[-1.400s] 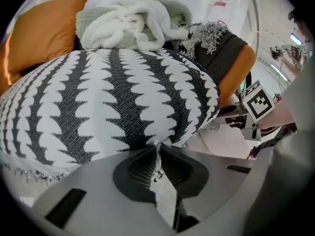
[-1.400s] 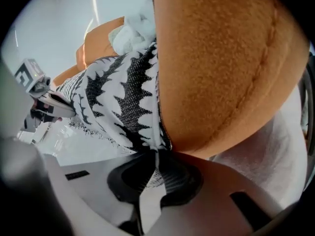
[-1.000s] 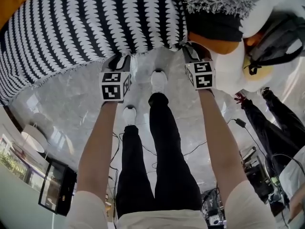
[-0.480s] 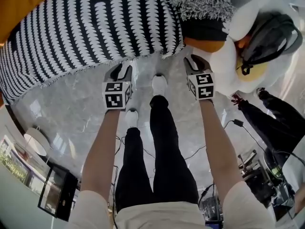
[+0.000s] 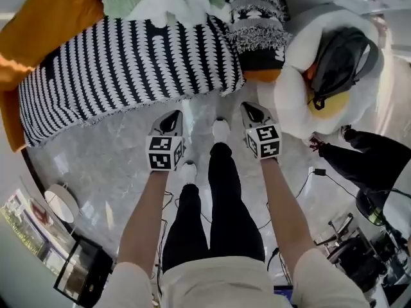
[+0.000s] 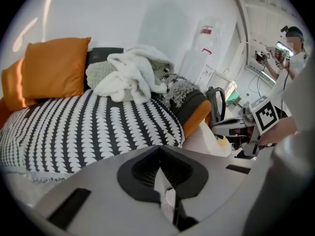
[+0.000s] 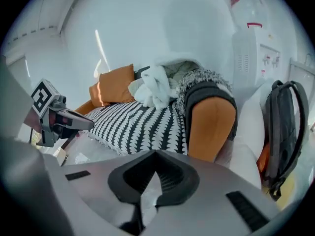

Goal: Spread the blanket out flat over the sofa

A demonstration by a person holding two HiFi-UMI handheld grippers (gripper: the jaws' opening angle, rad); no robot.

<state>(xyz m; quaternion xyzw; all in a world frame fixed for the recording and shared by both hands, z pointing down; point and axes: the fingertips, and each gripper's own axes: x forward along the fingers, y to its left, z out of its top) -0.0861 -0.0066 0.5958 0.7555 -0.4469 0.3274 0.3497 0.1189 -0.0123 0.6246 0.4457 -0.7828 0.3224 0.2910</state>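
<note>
The black-and-white patterned blanket (image 5: 128,69) lies spread over the sofa (image 5: 262,74) seat, its fringed edge hanging over the front. It also shows in the left gripper view as the blanket (image 6: 98,127) and in the right gripper view as the blanket (image 7: 138,122). My left gripper (image 5: 170,117) hovers over the floor just in front of that edge, jaws closing shut with nothing between them. My right gripper (image 5: 252,111) is level with it, near the orange sofa arm (image 7: 211,127), jaws likewise closing shut and empty. Neither touches the blanket.
Orange cushions (image 5: 58,18) and a heap of white and green cloth (image 5: 173,2) sit at the sofa's back. A dark backpack (image 5: 337,56) rests on a white beanbag at the right. Cables cross the marble floor. Another person's legs (image 5: 366,162) are at the right.
Both grippers have let go of the blanket's front edge, drawn back toward me over the floor and closed. The blanket now lies flatter, farther from me.
</note>
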